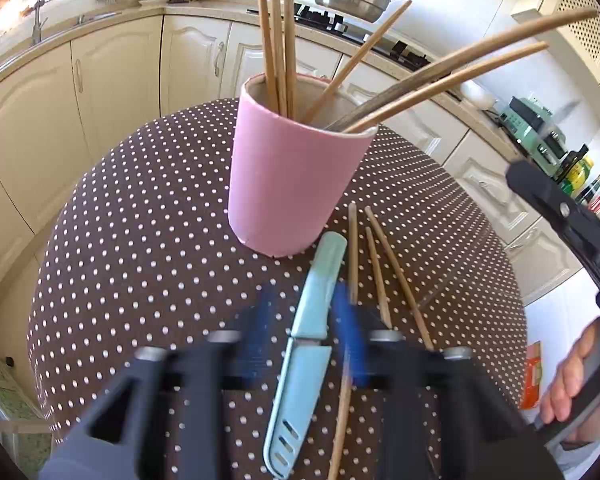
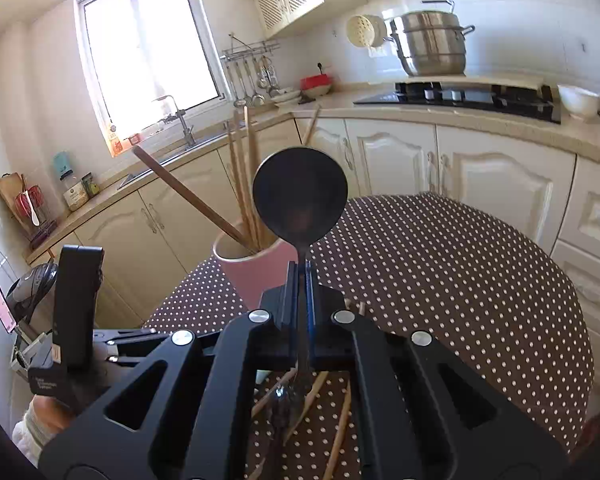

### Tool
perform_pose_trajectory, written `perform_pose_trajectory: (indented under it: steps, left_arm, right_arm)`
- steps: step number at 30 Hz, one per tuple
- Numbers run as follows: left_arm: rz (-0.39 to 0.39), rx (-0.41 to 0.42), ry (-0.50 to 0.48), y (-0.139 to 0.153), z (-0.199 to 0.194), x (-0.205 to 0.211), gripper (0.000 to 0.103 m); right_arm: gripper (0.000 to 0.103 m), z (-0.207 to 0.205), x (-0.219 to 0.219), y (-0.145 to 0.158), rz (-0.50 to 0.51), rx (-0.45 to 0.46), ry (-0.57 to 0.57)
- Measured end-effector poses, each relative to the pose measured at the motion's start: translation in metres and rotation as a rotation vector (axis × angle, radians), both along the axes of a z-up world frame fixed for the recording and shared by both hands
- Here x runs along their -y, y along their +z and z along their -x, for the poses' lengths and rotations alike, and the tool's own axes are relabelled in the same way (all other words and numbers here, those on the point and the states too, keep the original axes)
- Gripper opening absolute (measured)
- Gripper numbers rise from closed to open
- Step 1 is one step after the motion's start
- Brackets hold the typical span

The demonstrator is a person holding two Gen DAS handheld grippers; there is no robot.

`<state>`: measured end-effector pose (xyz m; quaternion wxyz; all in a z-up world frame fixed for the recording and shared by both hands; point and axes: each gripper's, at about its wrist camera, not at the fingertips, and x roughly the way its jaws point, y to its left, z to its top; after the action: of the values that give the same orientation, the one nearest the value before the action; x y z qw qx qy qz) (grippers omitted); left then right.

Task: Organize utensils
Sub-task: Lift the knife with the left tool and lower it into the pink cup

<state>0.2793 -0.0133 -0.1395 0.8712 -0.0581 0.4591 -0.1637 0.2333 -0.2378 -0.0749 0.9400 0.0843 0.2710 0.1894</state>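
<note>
The right hand-held gripper [image 2: 299,280] is pinching a dark spoon [image 2: 300,196] by its thin handle at frame centre; it is risking pivoting. Lower centre, the left hand-held gripper [image 1: 304,308] is straddling the sheathed knife [image 1: 304,344], unclenched, possibly snagging loose chopsticks [image 1: 396,272] beside the pink cup [image 1: 288,184].

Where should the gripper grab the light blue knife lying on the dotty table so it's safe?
Grab the knife by its handle, the plain end nearest the pink cup. The other half sits in a slotted cover. It lies flat, so come straight down from above, one finger on each long side. The left gripper already straddles it there, open. Chopsticks lie close beside it, so probably keep the fingers narrow.
</note>
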Motion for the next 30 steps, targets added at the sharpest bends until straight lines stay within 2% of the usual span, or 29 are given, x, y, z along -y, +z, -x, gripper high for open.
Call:
perform_pose_trajectory:
  steps: [7,9,11,13,17,30]
  left_arm:
    - [-0.165,-0.075,-0.044,-0.031,-0.018,0.032,0.042]
    - [-0.203,-0.068,-0.033,-0.035,-0.021,0.040,0.037]
    - [-0.226,-0.057,-0.048,-0.036,-0.021,0.049,0.024]
    - [-0.235,-0.045,-0.053,-0.036,-0.019,0.056,0.022]
    - [-0.155,-0.002,-0.034,-0.029,0.000,0.055,0.020]
    - [0.108,0.268,0.023,0.029,0.069,0.008,0.019]
  right_arm:
    - [0.004,-0.004,0.035,-0.020,-0.105,-0.080,-0.041]
    - [0.004,-0.004,0.040,-0.025,-0.114,-0.096,-0.044]
    - [0.004,-0.005,0.045,-0.030,-0.130,-0.117,-0.045]
    - [0.004,-0.007,0.047,-0.033,-0.135,-0.127,-0.049]
    - [0.004,-0.005,0.047,-0.034,-0.142,-0.127,-0.041]
    - [0.004,-0.002,0.024,-0.013,-0.129,-0.059,0.020]
